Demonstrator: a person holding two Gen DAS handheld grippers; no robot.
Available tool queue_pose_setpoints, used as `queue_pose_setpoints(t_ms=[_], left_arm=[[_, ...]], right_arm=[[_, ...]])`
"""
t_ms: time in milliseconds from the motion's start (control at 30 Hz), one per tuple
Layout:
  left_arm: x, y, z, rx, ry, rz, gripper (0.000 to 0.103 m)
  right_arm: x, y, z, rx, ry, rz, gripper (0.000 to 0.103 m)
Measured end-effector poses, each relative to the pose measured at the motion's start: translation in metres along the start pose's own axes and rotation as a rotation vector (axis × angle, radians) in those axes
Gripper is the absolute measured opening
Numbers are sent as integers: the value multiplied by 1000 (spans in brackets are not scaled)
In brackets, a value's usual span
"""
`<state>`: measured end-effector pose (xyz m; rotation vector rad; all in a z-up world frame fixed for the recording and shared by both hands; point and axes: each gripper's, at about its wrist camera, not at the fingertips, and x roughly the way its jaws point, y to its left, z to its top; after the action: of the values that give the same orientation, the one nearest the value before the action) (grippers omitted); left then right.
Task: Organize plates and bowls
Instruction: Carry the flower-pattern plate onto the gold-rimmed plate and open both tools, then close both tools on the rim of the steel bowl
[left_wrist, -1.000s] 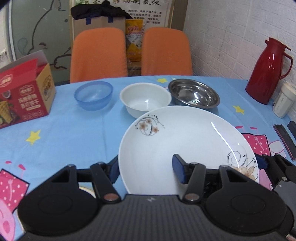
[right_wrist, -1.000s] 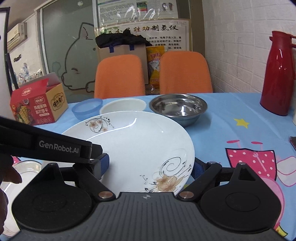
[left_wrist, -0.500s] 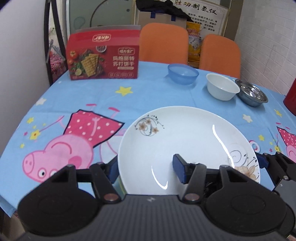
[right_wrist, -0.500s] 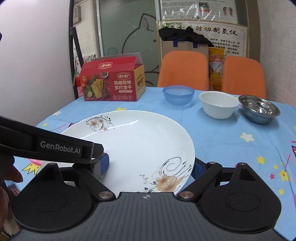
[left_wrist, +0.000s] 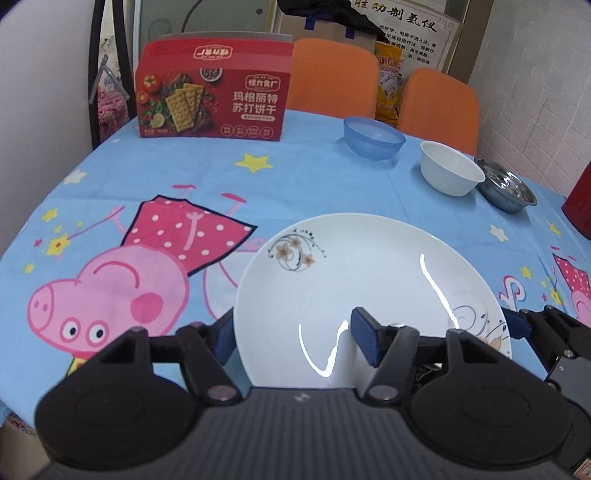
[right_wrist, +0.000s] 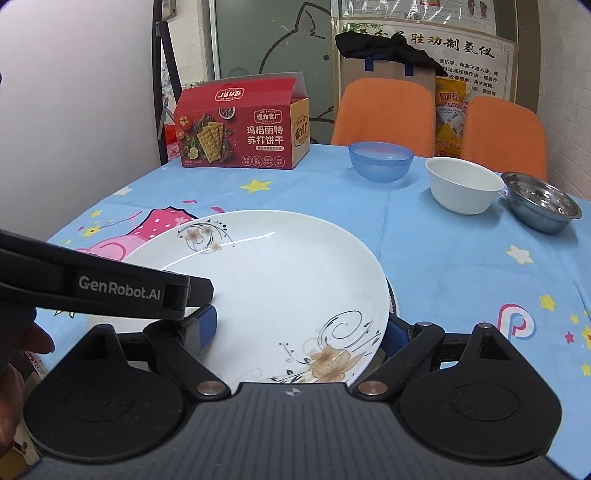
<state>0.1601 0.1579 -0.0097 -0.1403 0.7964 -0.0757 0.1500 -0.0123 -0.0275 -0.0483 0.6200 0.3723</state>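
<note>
Table (left_wrist: 332, 192): I see three bowls (left_wrist: 451, 172) at its far side.
Plate (left_wrist: 369, 280): raised above it.
My left gripper (left_wrist: 295, 338): pinching the plate's rim.
My right gripper (right_wrist: 301, 328): also pinching it.

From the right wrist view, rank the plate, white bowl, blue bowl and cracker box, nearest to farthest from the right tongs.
1. Plate, gripped in the right tongs.
2. White bowl, ahead right.
3. Blue bowl, ahead, slightly right of centre.
4. Cracker box, far left.

We hold both tools level, side by side. Our left tool (left_wrist: 295, 332) has one blue pad above the plate's (left_wrist: 369, 273) rim and one below, and our right tool (right_wrist: 299, 328) grips the same plate's opposite edge likewise.
</note>
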Motion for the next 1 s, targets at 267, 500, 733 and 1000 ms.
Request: queue_pose_setpoints(t_ms=[267,500,733,1000], left_arm=[[-19,-3,26,-11,-106,11,71],[-19,-26,37,23,-125,-6,72],[-10,-64,41,78,-107,-51,74],[26,-131,45,180,-35,-116,76]], right_arm=[[-6,6,2,-63,-4,-46,103],[-16,-15,5,-54,-23,-42,103],[-42,-58,12,63,-125,-48,103],[-50,-145,-2,254,-111,-155,103]])
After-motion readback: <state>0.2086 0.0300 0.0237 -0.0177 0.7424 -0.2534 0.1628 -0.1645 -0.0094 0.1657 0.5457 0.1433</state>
